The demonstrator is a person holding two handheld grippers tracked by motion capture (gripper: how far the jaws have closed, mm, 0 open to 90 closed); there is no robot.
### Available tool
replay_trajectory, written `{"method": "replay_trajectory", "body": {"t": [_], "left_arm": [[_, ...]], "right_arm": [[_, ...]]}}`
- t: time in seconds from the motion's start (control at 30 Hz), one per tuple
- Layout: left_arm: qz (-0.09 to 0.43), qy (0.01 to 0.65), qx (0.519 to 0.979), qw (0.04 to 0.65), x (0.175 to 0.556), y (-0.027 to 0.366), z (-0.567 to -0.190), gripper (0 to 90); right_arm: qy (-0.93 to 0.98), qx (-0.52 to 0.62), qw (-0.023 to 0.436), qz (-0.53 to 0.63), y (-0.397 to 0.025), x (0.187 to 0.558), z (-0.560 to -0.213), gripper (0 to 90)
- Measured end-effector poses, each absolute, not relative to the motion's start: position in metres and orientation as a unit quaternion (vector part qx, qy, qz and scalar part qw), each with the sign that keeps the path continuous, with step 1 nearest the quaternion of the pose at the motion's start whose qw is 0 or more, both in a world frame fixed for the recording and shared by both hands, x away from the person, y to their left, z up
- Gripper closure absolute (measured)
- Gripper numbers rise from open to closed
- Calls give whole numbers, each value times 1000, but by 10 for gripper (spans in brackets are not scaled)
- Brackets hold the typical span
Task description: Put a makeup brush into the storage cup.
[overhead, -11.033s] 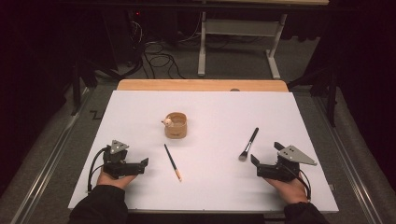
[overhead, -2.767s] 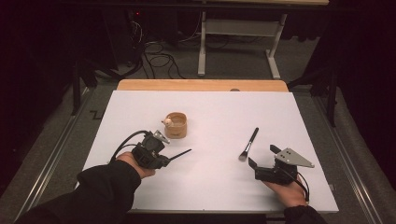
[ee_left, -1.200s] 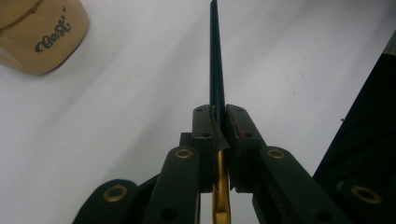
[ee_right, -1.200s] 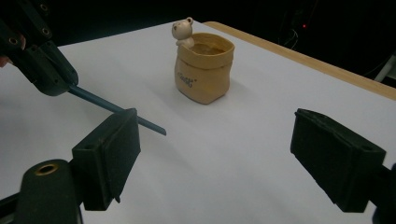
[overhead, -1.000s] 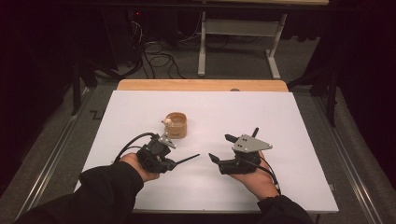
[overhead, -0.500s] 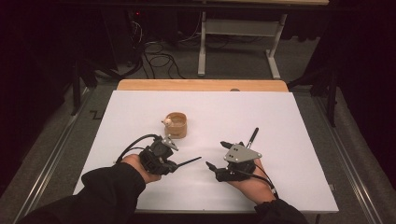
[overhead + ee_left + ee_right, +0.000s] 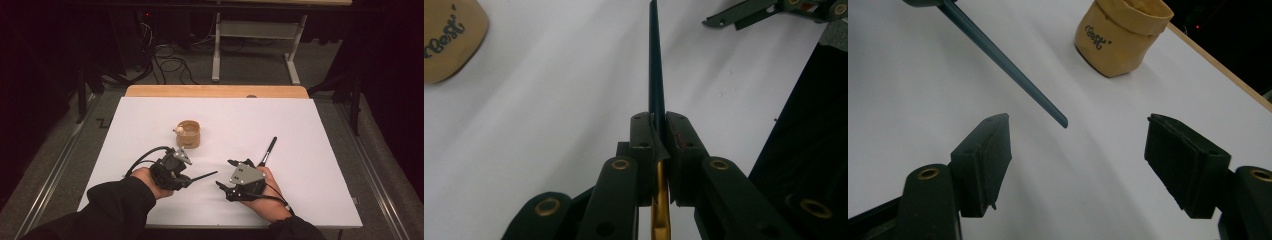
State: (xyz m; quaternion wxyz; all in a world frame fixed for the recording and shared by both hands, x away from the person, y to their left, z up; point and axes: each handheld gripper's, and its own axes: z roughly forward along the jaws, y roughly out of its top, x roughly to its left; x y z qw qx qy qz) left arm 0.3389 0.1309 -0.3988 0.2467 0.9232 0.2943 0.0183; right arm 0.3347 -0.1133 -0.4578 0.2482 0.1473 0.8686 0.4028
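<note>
the left gripper is clenched on a thin dark brush near its gold end, with the long handle sticking out toward 3 o'clock, lifted off the white worktop. in the high view the free tip points at the right gripper, which sits close by at 3 o'clock with its jaws spread wide and nothing between them. the right gripper view puts the handle tip just ahead of the gap and nearer the left pad. this looks like a hand-over. to do it well, the right gripper should slide forward until the handle lies well between both pads, not at the very tip, and square its jaws to the shaft so the thin stick does not twist out. the left should keep its clamp until the right has closed firmly. the tan pouch stands at 12 o'clock, well clear. a second brush lies just beyond the right hand.
</note>
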Motion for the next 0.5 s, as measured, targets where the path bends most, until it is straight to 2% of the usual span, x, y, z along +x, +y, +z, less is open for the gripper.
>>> {"method": "replay_trajectory", "body": {"t": [0.5], "left_arm": [[11, 281, 928, 243, 338, 124, -401, 831]], "right_arm": [[877, 110, 266, 385, -107, 326, -463, 333]]}}
